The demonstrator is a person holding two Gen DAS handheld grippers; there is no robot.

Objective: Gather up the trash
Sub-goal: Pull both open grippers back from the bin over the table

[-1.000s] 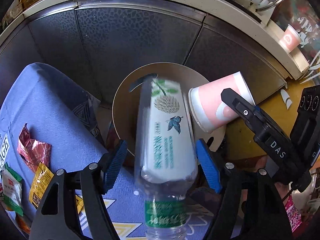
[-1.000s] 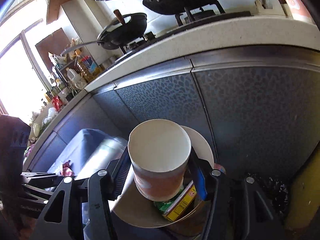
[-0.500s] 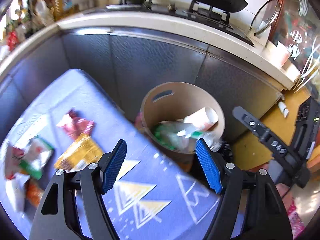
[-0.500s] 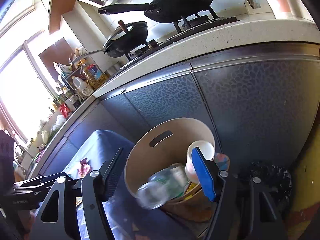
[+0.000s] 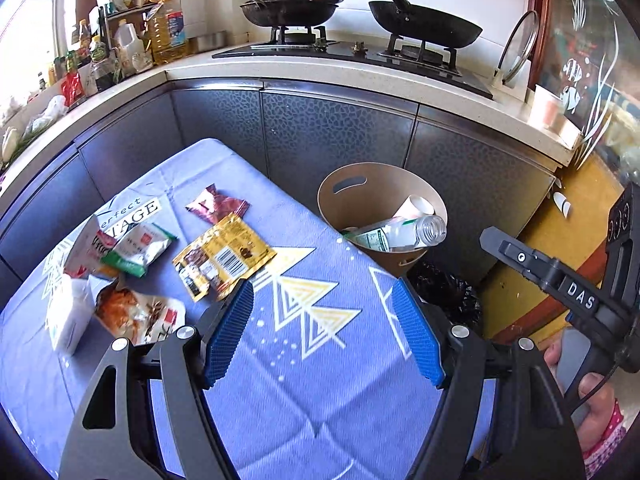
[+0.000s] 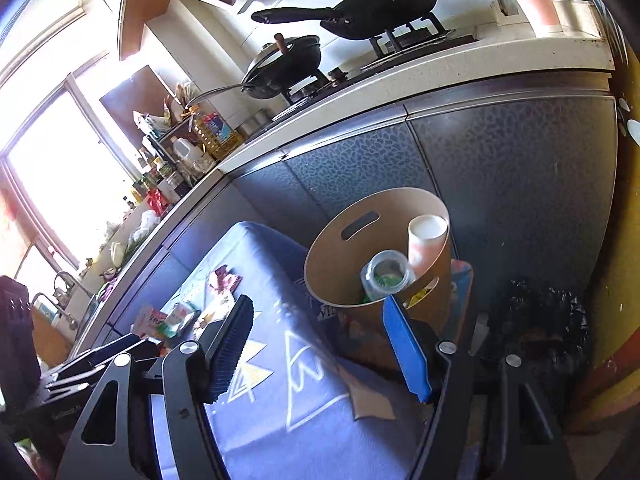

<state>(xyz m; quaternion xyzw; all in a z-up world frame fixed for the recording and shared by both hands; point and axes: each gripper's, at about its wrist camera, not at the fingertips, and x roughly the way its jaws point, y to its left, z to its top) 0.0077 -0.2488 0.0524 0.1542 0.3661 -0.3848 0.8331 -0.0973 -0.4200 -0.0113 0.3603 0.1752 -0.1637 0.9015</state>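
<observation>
A tan bin (image 5: 372, 184) stands on the floor beyond the table's far edge; it also shows in the right wrist view (image 6: 344, 264). A clear plastic bottle (image 5: 396, 234) and a pink paper cup (image 5: 414, 206) lie inside it. Several snack wrappers lie on the blue tablecloth: a gold one (image 5: 222, 258), a maroon one (image 5: 218, 208), a green and white one (image 5: 138, 248). My left gripper (image 5: 324, 336) is open and empty over the cloth. My right gripper (image 6: 320, 348) is open and empty near the bin.
A white box (image 5: 68, 316) and an orange packet (image 5: 132, 314) lie at the table's left. Grey cabinets (image 5: 332, 132) and a counter with pans (image 5: 292, 4) stand behind. A black bag (image 5: 448, 300) sits on the floor by the bin.
Both grippers opened and let go: the bottle and the pink cup dropped into the bin. Both grippers then pulled back and up, with the left view swinging toward the wrappers.
</observation>
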